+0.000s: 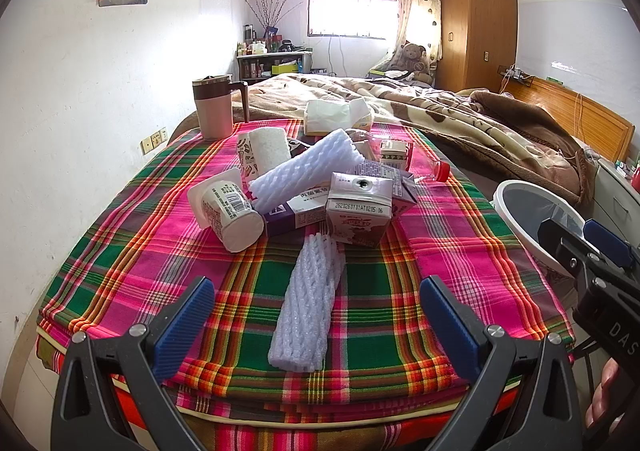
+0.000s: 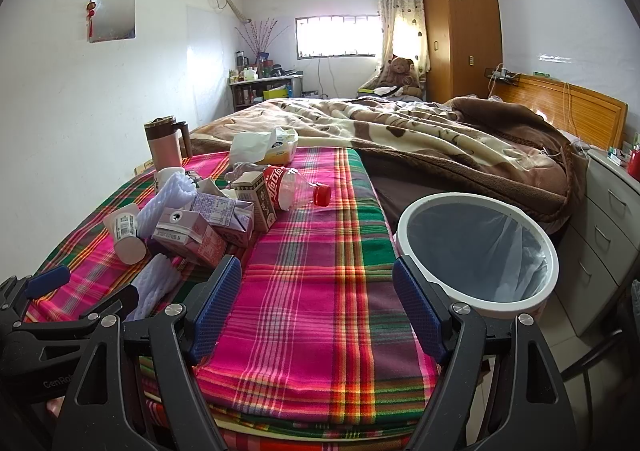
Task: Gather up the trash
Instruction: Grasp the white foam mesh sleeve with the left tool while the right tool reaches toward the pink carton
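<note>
Left wrist view: left tongs [image 1: 318, 325] spread wide, empty, over a foam net sleeve [image 1: 306, 307] lying on the plaid cloth [image 1: 440, 251]. Trash pile, milk carton [image 1: 357, 213] and yogurt cup [image 1: 228, 213], just behind. Right tongs [image 2: 316, 307] spread, empty; bin [image 2: 478, 251] beside bed.

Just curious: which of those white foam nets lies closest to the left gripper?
The flat foam net, alone on the plaid cloth between the open left gripper fingers; the other lies atop the pile.
</note>
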Tool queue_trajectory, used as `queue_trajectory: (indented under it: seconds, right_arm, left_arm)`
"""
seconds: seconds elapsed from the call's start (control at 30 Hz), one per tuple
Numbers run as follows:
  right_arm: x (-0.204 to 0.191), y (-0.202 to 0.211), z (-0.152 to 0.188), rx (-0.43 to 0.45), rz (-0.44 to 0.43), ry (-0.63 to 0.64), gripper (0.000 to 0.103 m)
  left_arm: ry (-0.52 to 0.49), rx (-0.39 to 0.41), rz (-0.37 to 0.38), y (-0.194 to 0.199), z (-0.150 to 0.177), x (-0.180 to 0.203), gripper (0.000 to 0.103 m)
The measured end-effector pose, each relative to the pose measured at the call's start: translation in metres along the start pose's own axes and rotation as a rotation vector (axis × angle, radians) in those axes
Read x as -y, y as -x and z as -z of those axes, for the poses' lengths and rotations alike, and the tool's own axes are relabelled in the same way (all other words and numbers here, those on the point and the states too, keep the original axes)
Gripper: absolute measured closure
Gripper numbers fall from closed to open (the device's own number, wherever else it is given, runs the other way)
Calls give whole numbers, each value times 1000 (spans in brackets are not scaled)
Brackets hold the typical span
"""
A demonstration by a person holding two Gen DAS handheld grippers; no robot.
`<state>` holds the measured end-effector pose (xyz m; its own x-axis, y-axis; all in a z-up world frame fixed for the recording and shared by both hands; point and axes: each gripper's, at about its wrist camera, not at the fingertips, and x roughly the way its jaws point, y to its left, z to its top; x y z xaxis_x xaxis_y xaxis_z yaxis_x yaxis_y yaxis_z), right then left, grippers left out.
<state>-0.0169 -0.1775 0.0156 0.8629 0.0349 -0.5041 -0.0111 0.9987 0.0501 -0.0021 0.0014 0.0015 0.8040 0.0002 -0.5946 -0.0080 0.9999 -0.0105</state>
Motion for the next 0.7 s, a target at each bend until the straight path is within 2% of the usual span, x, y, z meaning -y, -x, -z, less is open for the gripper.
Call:
queue_trajectory:
  seconds: [0.33, 0.47, 0.7]
  right_arm:
    - [-1, -5, -1, -2, -13, 7, 23]
    - [-3, -10, -2, 8, -42, 16, 23]
    - [-14, -27, -5, -13, -124, 50, 23]
  left_arm:
    - [2, -27, 18, -9, -2, -7, 0]
    - [30, -77, 40, -21, 2, -22, 0]
    - [70, -118, 57, -36, 6, -39, 0]
